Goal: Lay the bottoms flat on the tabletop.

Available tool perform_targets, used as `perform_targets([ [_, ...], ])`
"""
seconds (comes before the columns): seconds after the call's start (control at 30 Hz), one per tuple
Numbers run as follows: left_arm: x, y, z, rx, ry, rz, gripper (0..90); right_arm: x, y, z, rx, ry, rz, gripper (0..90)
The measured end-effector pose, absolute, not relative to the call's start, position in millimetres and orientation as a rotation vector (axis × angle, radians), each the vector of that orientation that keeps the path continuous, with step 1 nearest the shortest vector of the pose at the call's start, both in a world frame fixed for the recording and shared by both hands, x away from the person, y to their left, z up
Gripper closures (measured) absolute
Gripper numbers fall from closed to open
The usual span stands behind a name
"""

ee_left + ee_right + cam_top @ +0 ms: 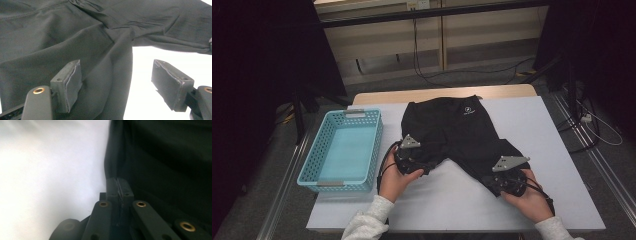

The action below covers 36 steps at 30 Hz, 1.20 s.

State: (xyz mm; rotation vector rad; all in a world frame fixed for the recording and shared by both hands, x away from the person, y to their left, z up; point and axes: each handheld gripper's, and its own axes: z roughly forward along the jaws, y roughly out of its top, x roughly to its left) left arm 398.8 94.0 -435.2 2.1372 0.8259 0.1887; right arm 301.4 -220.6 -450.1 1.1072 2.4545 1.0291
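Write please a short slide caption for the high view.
Two hand-held grippers, left gripper and right gripper, at the leg ends of black shorts beside a blue basket.

Grey floor point(272, 200), pale wall panels point(482, 35), cables point(422, 70)

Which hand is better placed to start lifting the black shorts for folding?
Right. The right gripper has its jaws shut at a leg hem of the black shorts, while the left gripper stands open over the other leg, gripping nothing yet.
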Motion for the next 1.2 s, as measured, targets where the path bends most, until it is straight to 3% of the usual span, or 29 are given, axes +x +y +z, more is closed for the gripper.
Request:
perform_targets([
  [0.4,398.1,93.5,-435.7,2.138,0.827,0.193,24.7,309.9,-250.1,-444.0,1.261,2.325,1.244,89.2],
  [0.97,394.2,89.3,-432.2,2.137,0.809,0.189,24.8,327.4,-256.6,-450.6,1.342,2.189,1.189,89.8],
  [1.2,393.4,89.1,-431.3,2.133,0.806,0.189,24.8,320.6,-259.7,-443.3,1.341,2.112,1.125,77.1],
])
